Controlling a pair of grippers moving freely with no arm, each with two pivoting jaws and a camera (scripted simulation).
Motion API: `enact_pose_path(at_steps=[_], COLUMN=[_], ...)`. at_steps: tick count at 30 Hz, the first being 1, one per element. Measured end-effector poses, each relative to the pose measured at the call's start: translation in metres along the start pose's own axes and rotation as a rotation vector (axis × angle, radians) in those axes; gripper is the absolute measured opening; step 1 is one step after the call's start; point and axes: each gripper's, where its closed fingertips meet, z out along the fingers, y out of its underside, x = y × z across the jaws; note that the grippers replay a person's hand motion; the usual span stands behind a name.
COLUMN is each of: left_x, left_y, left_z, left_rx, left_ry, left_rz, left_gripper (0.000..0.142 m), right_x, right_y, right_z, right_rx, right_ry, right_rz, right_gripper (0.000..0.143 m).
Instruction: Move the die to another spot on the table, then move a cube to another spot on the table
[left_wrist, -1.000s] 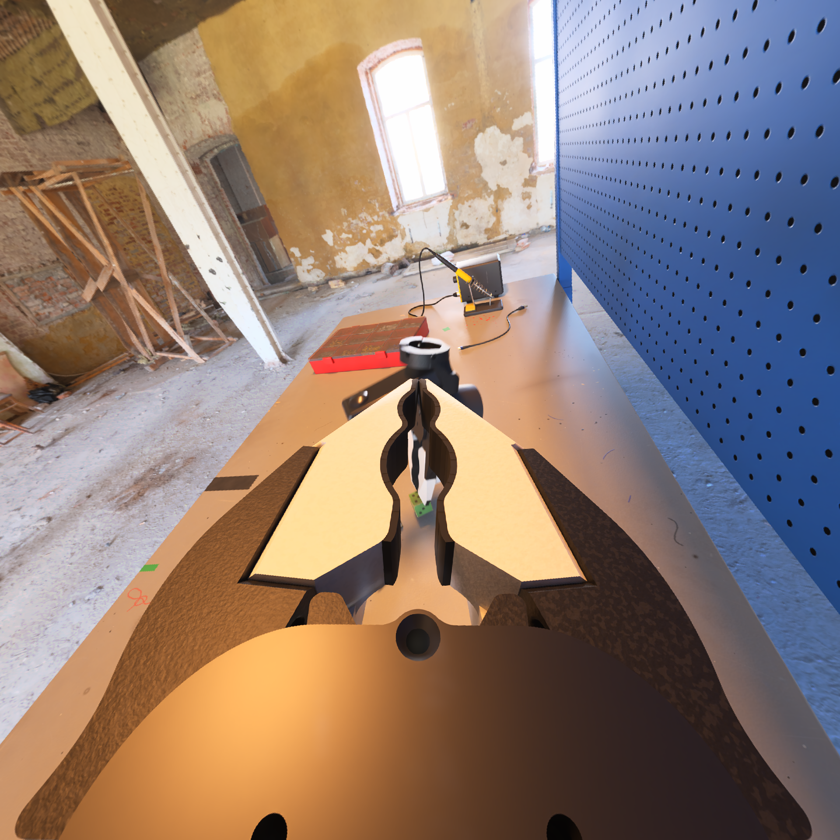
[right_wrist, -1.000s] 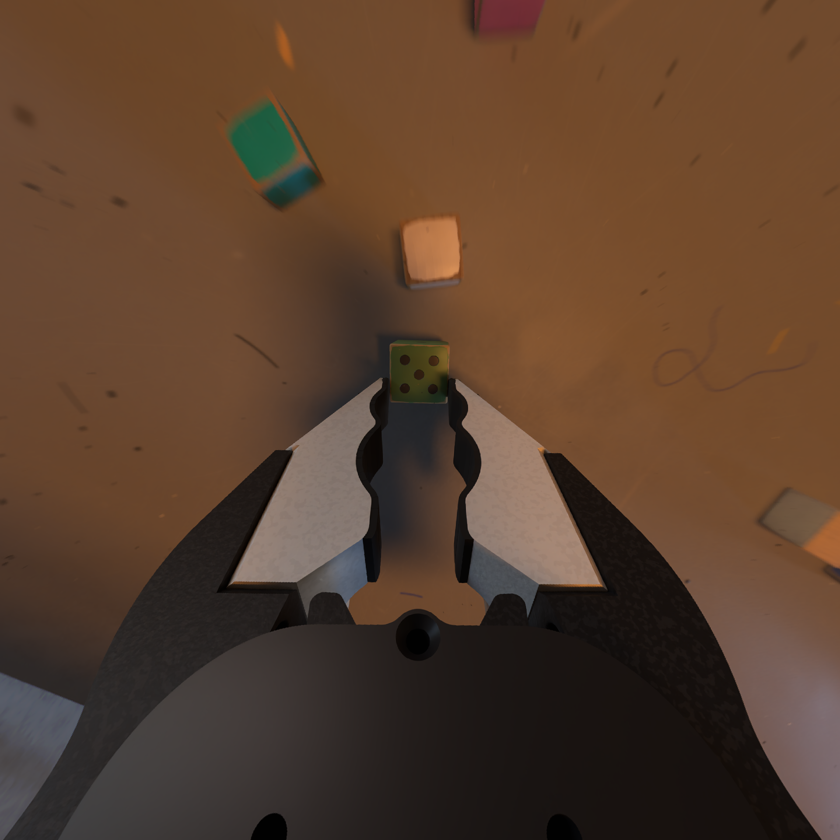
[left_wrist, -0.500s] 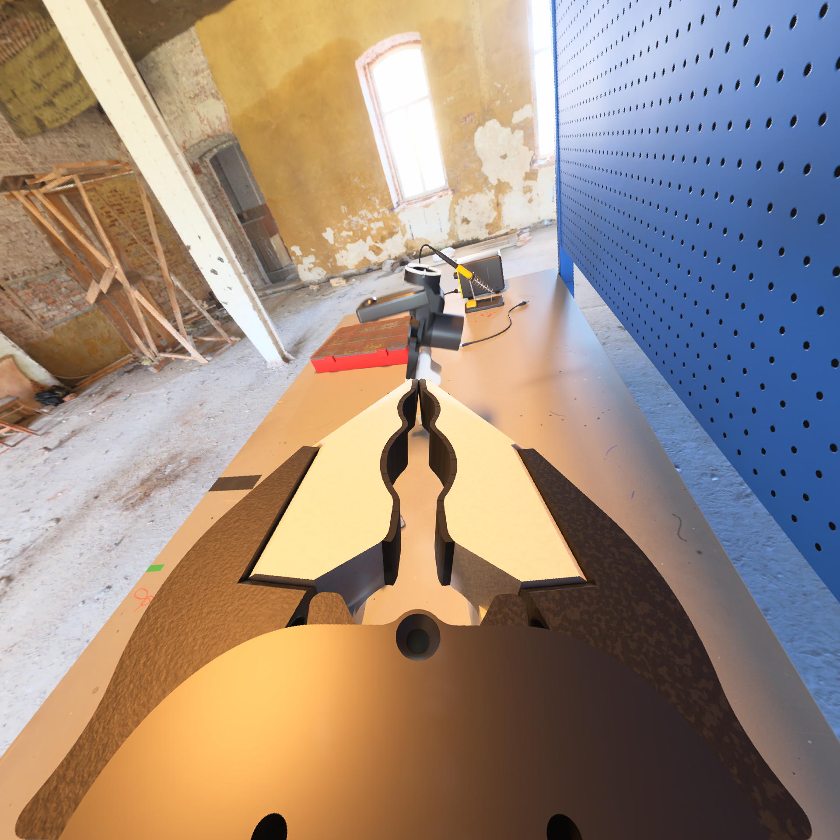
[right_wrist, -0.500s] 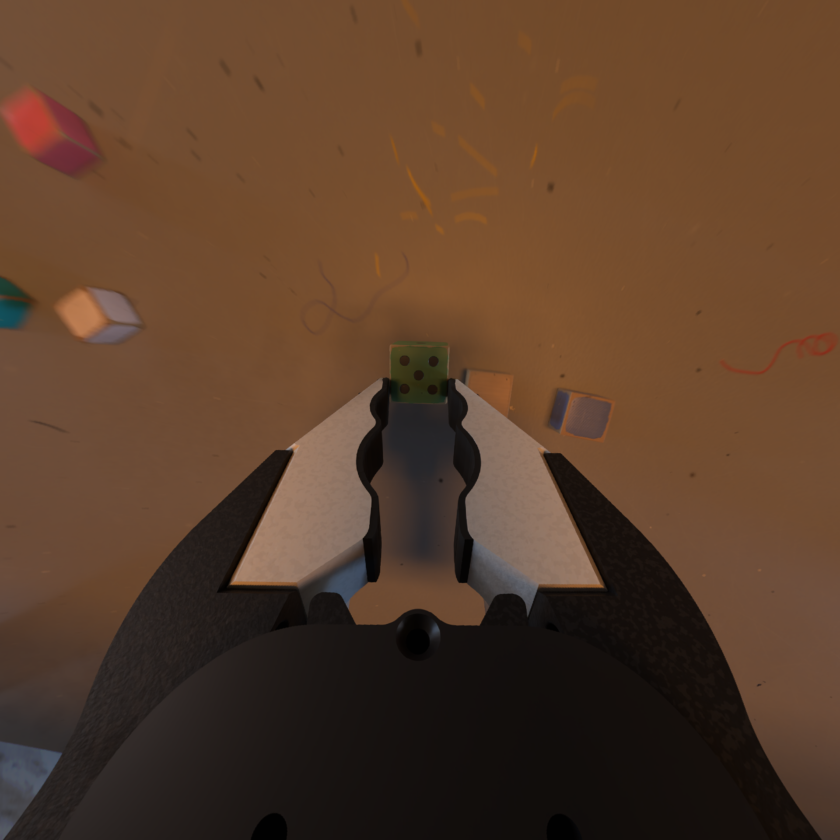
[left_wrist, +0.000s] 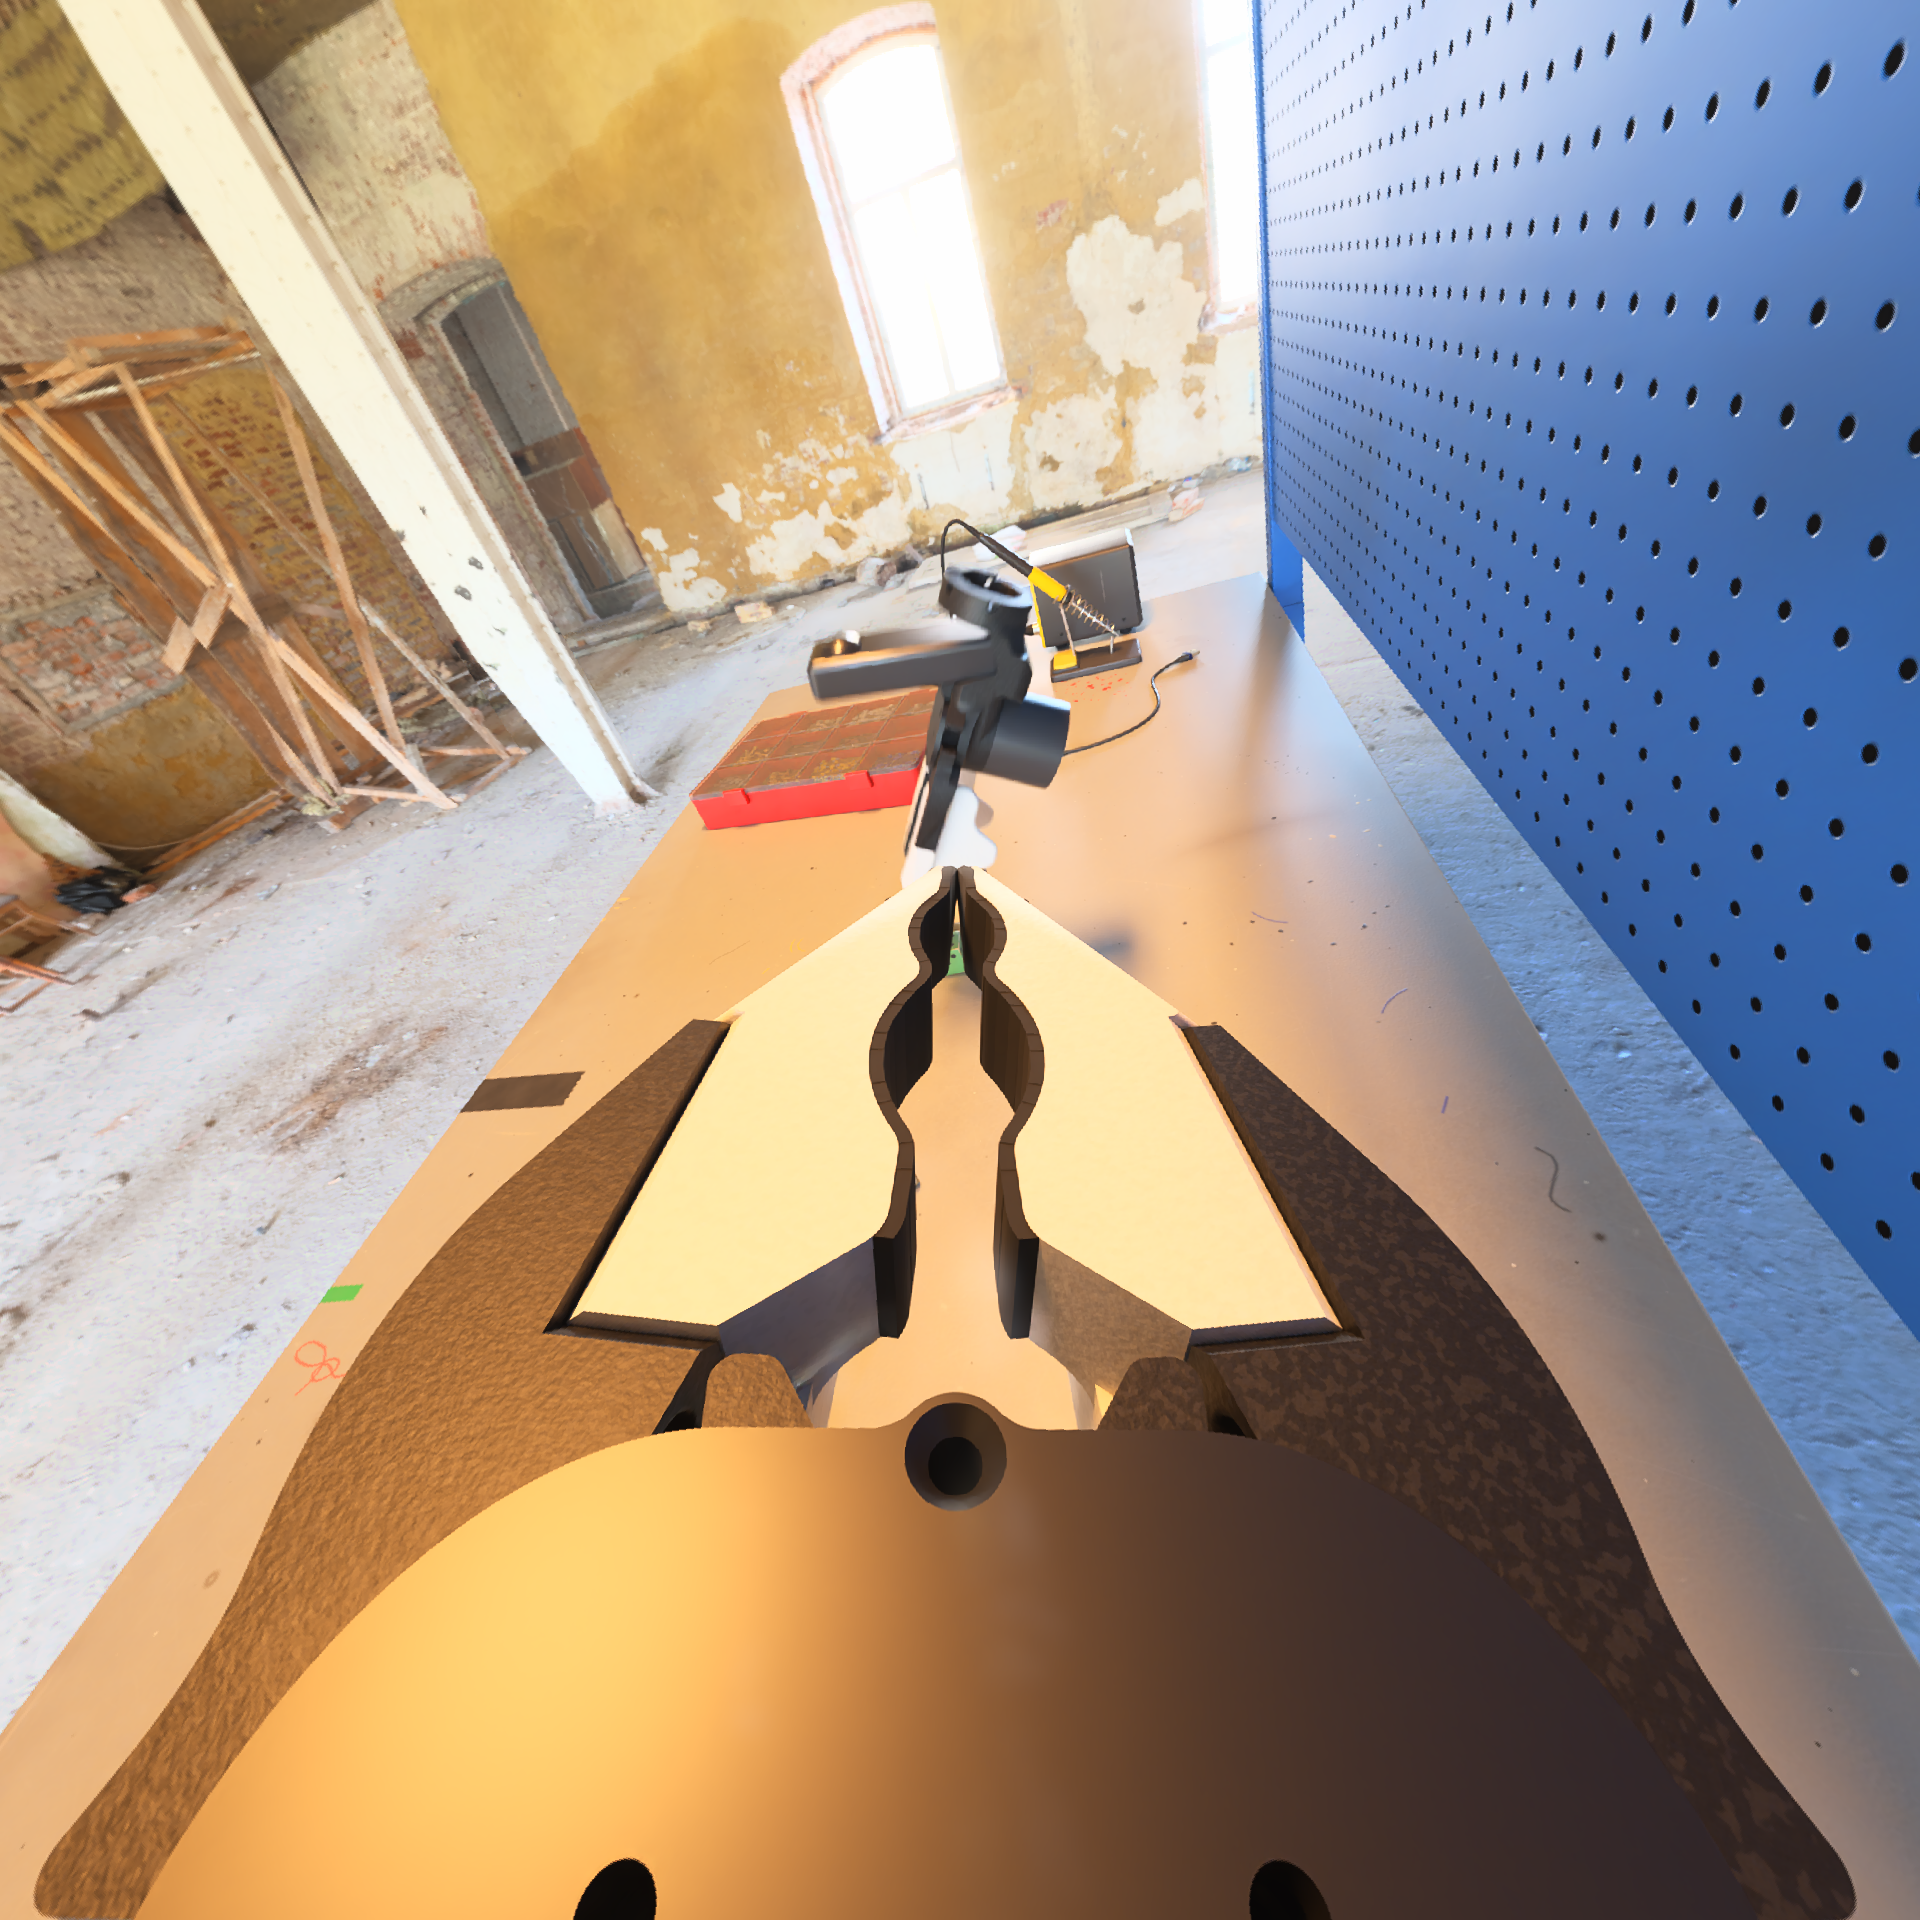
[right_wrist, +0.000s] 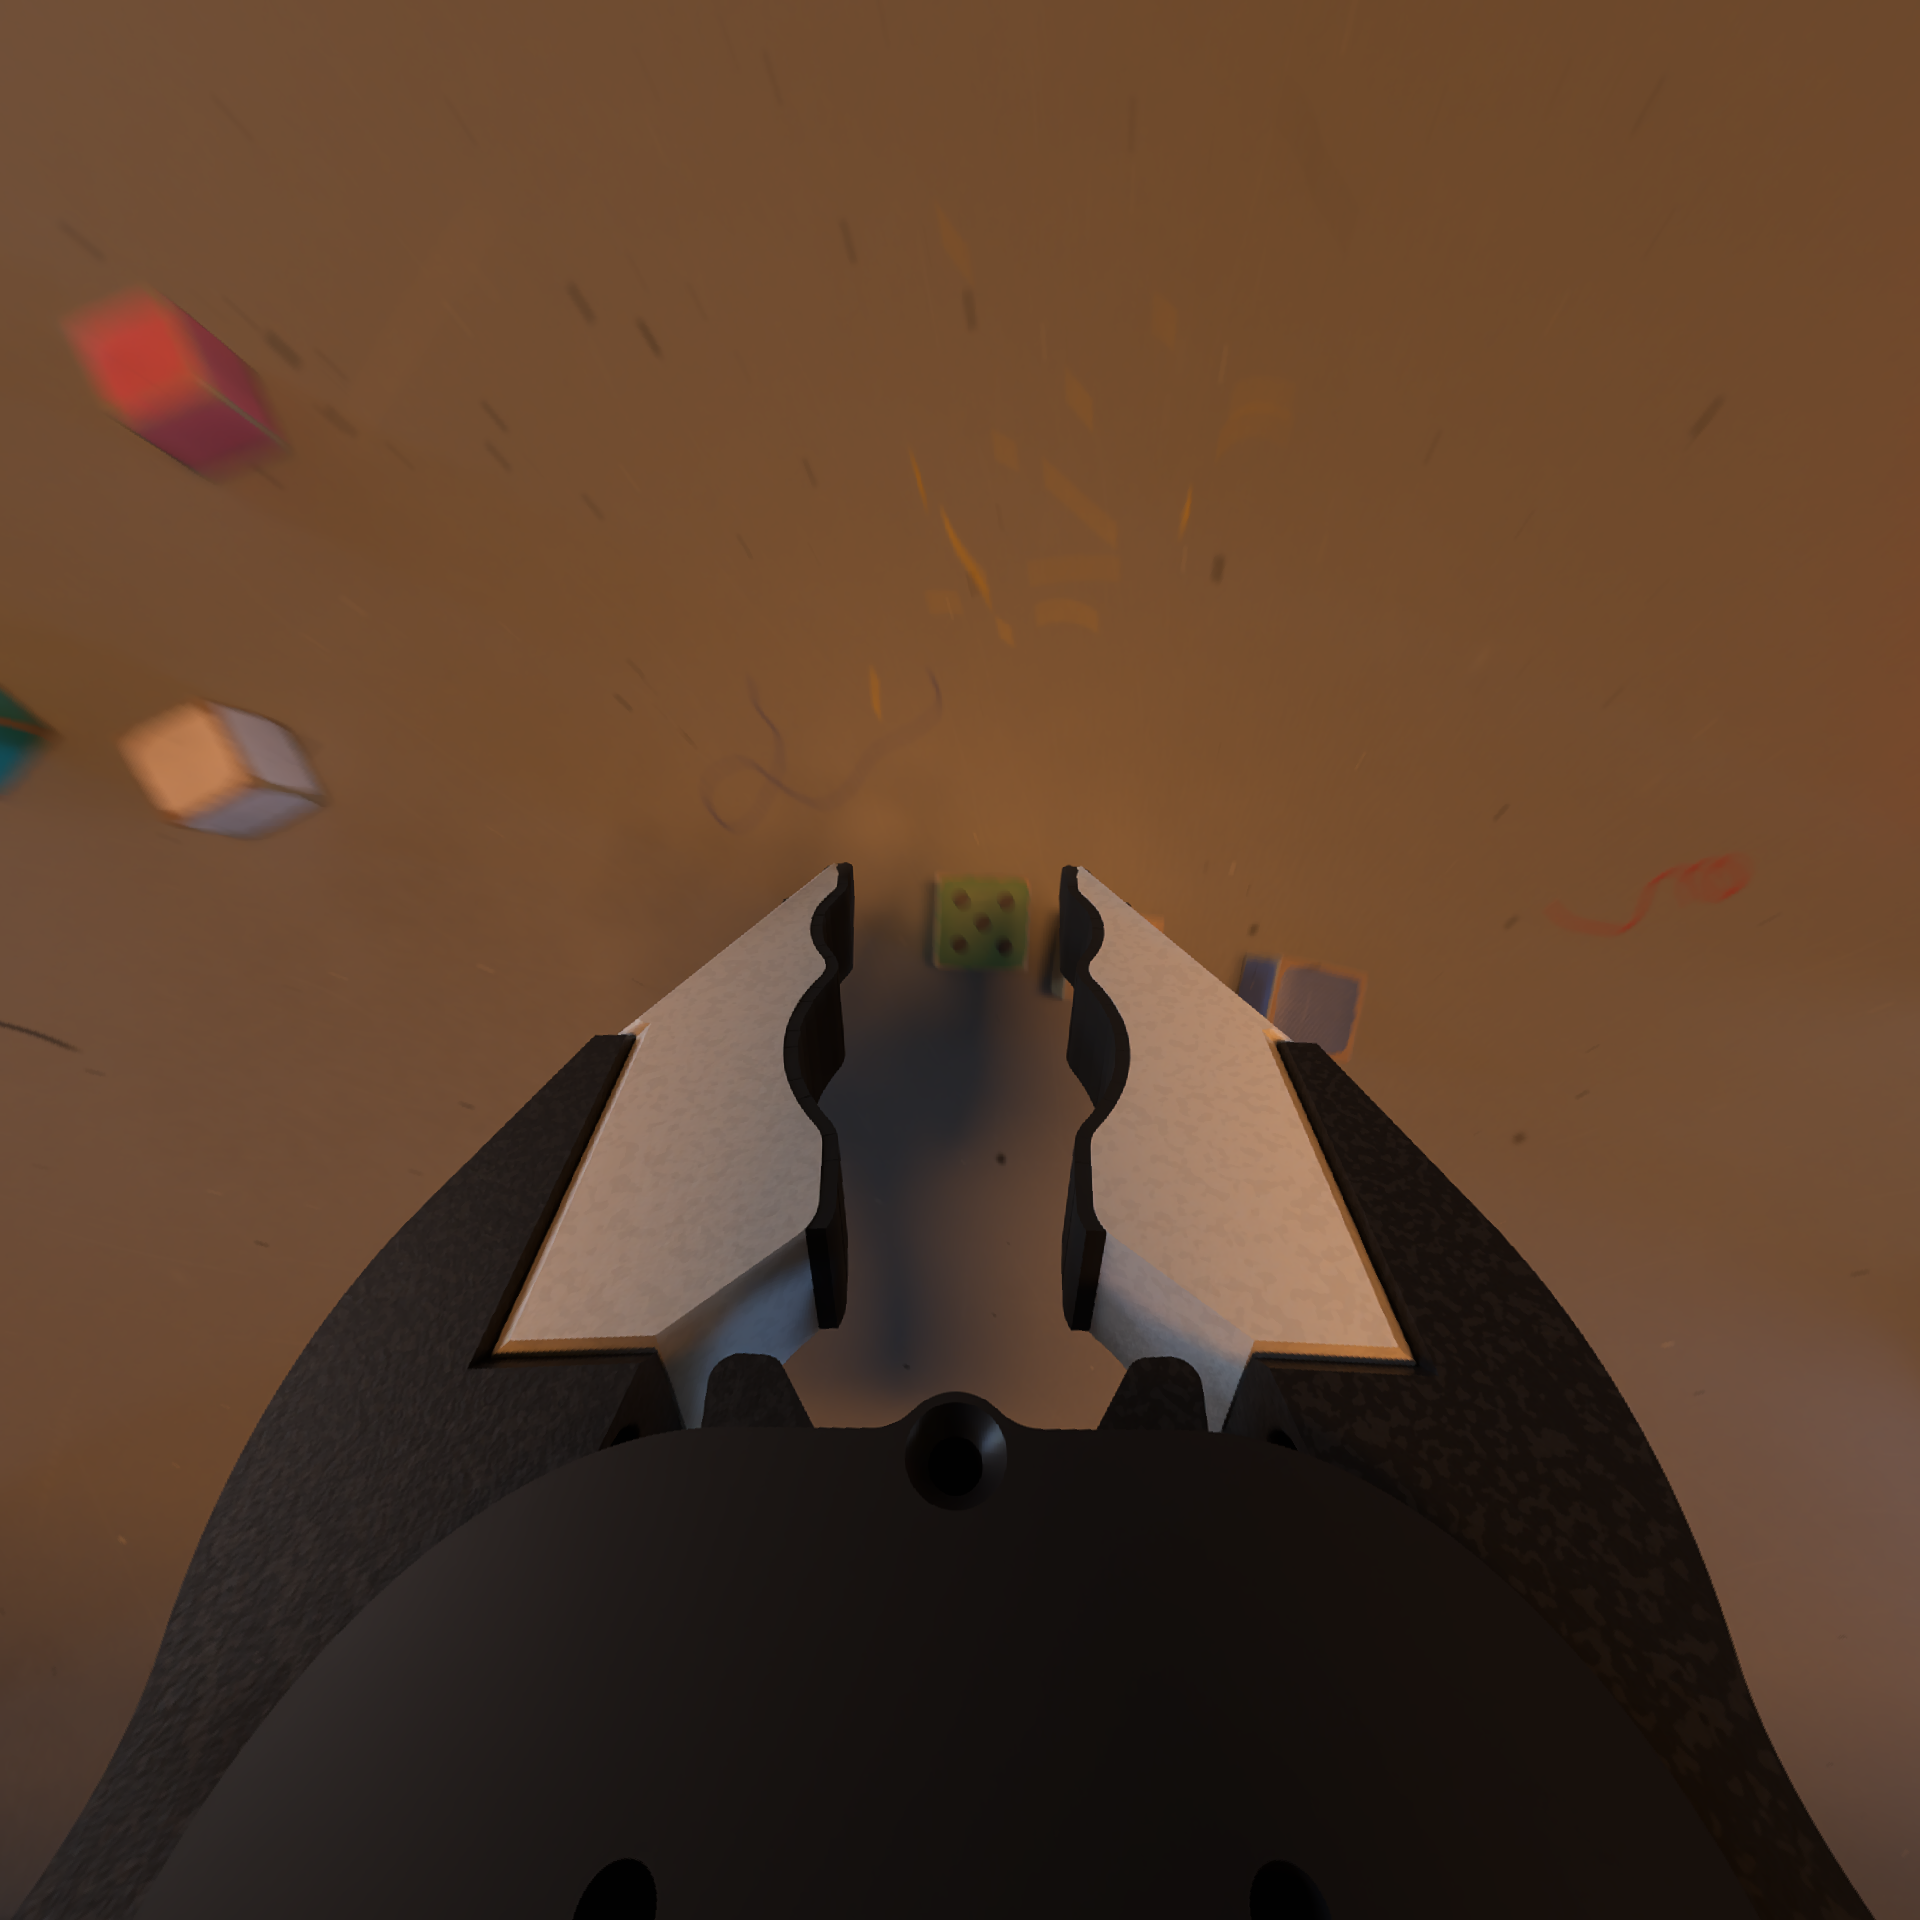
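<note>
The green die (right_wrist: 981, 923) with dark pips lies on the brown table, below my right gripper (right_wrist: 956, 878), whose jaws are open and apart from it. A red cube (right_wrist: 166, 379), a white cube (right_wrist: 213, 767) and a teal cube (right_wrist: 16, 732) lie at the left. A pale blue cube (right_wrist: 1311, 1000) and another pale cube (right_wrist: 1051, 971), partly hidden by my right finger, lie close to the die's right. My left gripper (left_wrist: 956, 878) is shut and empty, low over the table. The right gripper (left_wrist: 971, 707) shows ahead of it, and a sliver of green die (left_wrist: 955, 951) shows between the left fingers.
A blue pegboard (left_wrist: 1600, 520) runs along the table's right side. A red parts tray (left_wrist: 821, 756) and a soldering station (left_wrist: 1086, 613) with a cable stand at the far end. The table edge (left_wrist: 416, 1226) drops off at the left.
My right gripper carried the die to the right of the cubes, then opened and let it go; the die now lies below the raised jaws. The left gripper has stayed put.
</note>
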Motion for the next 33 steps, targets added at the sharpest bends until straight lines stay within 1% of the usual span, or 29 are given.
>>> enact_pose_path(at_steps=[3, 5, 6, 8, 10, 12, 14, 16, 22, 25, 26, 28, 31, 33], left_x=[0.001, 0.002, 0.003, 0.005, 0.007, 0.010, 0.012, 0.014, 0.015, 0.015, 0.015, 0.014, 0.014, 0.014], left_y=[0.001, 0.002, 0.002, 0.004, 0.005, 0.005, 0.004, 0.003, 0.000, 0.000, -0.001, -0.001, -0.002, -0.002], left_z=[0.002, 0.004, 0.005, 0.007, 0.007, 0.007, 0.006, 0.005, 0.002, 0.001, 0.000, -0.001, -0.002, -0.002], left_rx=[-0.004, -0.013, -0.018, -0.033, -0.049, -0.055, -0.050, -0.045, -0.036, -0.035, -0.034, -0.030, -0.027, -0.025], left_ry=[0.002, 0.007, 0.009, 0.008, 0.010, 0.014, 0.019, 0.025, 0.027, 0.027, 0.027, 0.025, 0.025, 0.025], left_rz=[0.002, 0.008, 0.010, 0.018, 0.029, 0.039, 0.043, 0.043, 0.050, 0.054, 0.054, 0.055, 0.054, 0.055], left_gripper=[0.000, 0.000, 0.000, 0.000, 0.000, 0.000, 0.000, 0.000, 0.000, 0.000, 0.000, 0.000, 0.000, 0.000], right_x=[-0.035, -0.074, -0.096, -0.139, -0.170, -0.186, -0.194, -0.196, -0.194, -0.197, -0.198, -0.198, -0.199, -0.200], right_y=[-0.042, -0.058, -0.061, -0.056, -0.044, -0.030, -0.017, -0.010, 0.003, 0.011, 0.014, 0.015, 0.011, 0.003], right_z=[-0.055, -0.075, -0.076, -0.062, -0.036, -0.003, 0.024, 0.043, 0.073, 0.078, 0.079, 0.079, 0.073, 0.059], right_rx=[0.219, 0.284, 0.290, 0.241, 0.139, 0.042, -0.037, -0.090, -0.193, -0.237, -0.247, -0.251, -0.236, -0.223], right_ry=[0.036, 0.025, -0.014, -0.141, -0.250, -0.268, -0.246, -0.225, -0.210, -0.250, -0.261, -0.263, -0.271, -0.285], right_rz=[-0.099, -0.220, -0.286, -0.371, -0.388, -0.411, -0.439, -0.446, -0.420, -0.417, -0.417, -0.422, -0.428, -0.434], right_gripper=[0.040, 0.040, 0.040, 0.041, 0.045, 0.047, 0.047, 0.049, 0.049, 0.046, 0.042, 0.027, 0.027, 0.027])
